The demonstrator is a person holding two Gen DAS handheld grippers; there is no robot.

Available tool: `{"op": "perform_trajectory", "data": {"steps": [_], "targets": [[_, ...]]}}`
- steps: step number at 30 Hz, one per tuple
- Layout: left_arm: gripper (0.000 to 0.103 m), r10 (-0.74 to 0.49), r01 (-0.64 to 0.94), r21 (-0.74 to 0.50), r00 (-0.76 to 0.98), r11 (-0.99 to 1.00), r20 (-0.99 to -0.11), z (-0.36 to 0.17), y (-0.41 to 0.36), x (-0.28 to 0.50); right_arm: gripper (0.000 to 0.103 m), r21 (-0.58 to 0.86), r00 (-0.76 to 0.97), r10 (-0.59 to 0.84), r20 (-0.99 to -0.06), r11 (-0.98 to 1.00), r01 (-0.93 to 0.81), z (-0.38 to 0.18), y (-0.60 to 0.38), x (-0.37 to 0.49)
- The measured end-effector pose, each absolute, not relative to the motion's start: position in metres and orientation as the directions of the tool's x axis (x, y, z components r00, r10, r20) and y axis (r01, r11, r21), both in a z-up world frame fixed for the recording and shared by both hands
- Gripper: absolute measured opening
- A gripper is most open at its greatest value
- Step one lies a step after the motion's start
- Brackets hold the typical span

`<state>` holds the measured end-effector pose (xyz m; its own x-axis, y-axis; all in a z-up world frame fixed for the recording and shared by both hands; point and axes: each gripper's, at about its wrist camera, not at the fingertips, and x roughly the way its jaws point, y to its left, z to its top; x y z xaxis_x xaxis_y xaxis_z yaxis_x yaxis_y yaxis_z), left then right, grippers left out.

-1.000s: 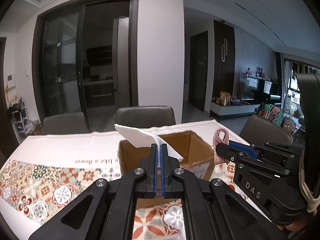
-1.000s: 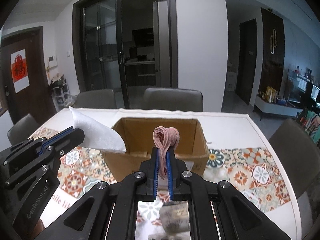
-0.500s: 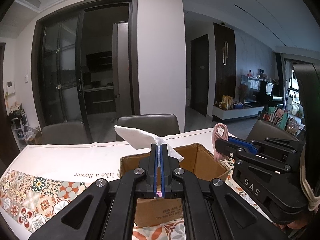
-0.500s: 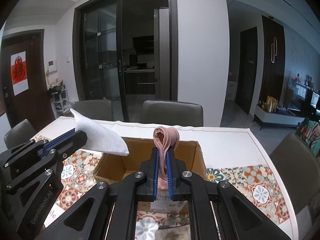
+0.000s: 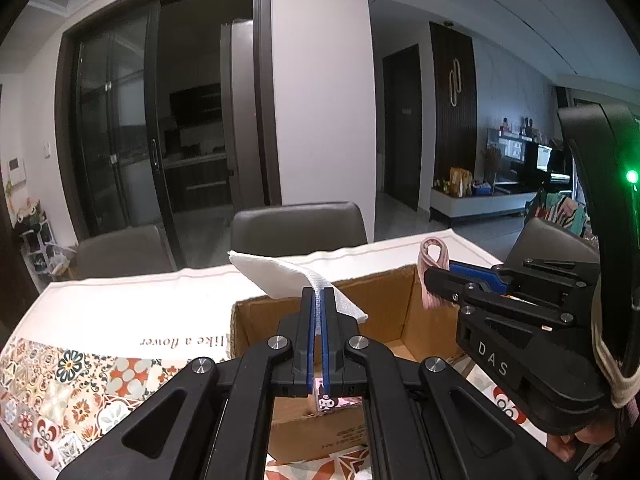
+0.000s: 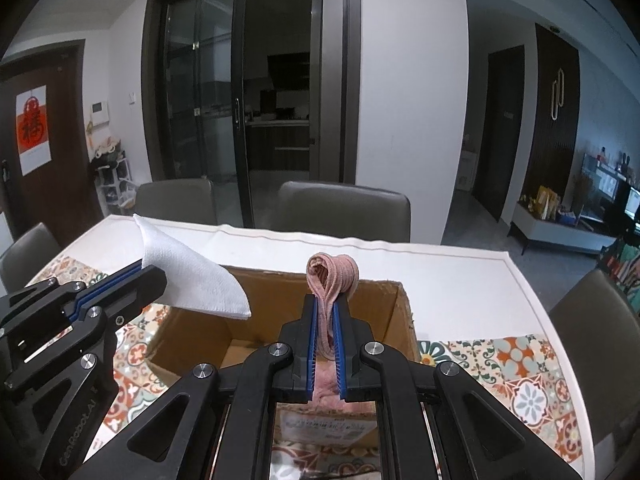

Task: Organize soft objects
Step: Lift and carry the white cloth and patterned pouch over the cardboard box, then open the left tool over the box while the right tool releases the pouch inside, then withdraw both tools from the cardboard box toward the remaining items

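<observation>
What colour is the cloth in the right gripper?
Pink cloth, clearest in the right wrist view.

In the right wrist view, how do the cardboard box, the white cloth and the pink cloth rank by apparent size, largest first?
1. cardboard box
2. white cloth
3. pink cloth, partly hidden between the fingers, so its rank below the white cloth is unsure.

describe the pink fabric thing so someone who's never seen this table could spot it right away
Find the open cardboard box on the patterned tablecloth. Just above its near edge, the right tool is shut on a pink cloth, folded so loops stick up past the tips. The neighbouring white cloth in the left tool is a flat sheet; only this one is pink and looped.
</observation>
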<state>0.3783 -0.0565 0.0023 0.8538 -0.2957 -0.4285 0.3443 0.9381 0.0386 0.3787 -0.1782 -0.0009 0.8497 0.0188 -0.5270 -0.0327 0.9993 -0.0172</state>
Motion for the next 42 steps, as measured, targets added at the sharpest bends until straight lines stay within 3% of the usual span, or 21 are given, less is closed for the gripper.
{"op": "perform_trajectory", "data": {"steps": [12, 15, 16, 19, 24, 26, 35, 39, 42], "targets": [[0.005, -0.286, 0.347, 0.027, 0.812, 0.938, -0.509, -0.024, -0.064, 0.403, 0.009, 0.002, 0.808, 0.034, -0.589, 0.999, -0.041, -0.026, -0.186, 0.411], [0.010, -0.280, 0.342, 0.023, 0.805, 0.939, -0.522, -0.028, -0.066, 0.406, 0.011, 0.008, 0.799, 0.037, -0.601, 0.999, -0.040, -0.032, -0.189, 0.415], [0.015, -0.280, 0.341, 0.020, 0.803, 0.940, -0.527, -0.029, -0.066, 0.407, 0.013, 0.007, 0.796, 0.036, -0.604, 0.999, -0.039, -0.034, -0.189, 0.416], [0.024, -0.284, 0.341, 0.009, 0.795, 0.940, -0.536, -0.030, -0.065, 0.409, 0.033, 0.014, 0.788, 0.038, -0.614, 0.999, -0.037, -0.037, -0.192, 0.419], [0.034, -0.273, 0.332, 0.014, 0.799, 0.943, -0.536, -0.029, -0.064, 0.407, 0.037, 0.008, 0.786, 0.026, -0.618, 1.000, -0.026, -0.039, -0.193, 0.418], [0.034, -0.269, 0.328, 0.017, 0.801, 0.944, -0.536, -0.028, -0.063, 0.405, 0.048, 0.011, 0.784, 0.027, -0.620, 1.000, -0.025, -0.038, -0.193, 0.418], [0.043, -0.262, 0.306, 0.002, 0.817, 0.952, -0.513, -0.016, -0.052, 0.386, 0.048, 0.017, 0.794, 0.002, -0.609, 1.000, 0.011, -0.027, -0.194, 0.401], [0.052, -0.262, 0.303, 0.000, 0.825, 0.953, -0.500, -0.008, -0.045, 0.376, 0.049, 0.022, 0.798, -0.003, -0.603, 1.000, 0.021, -0.019, -0.194, 0.390], [0.056, -0.264, 0.298, -0.012, 0.826, 0.955, -0.498, -0.003, -0.039, 0.366, 0.057, 0.025, 0.807, -0.009, -0.590, 0.999, 0.029, -0.012, -0.193, 0.381]]}}
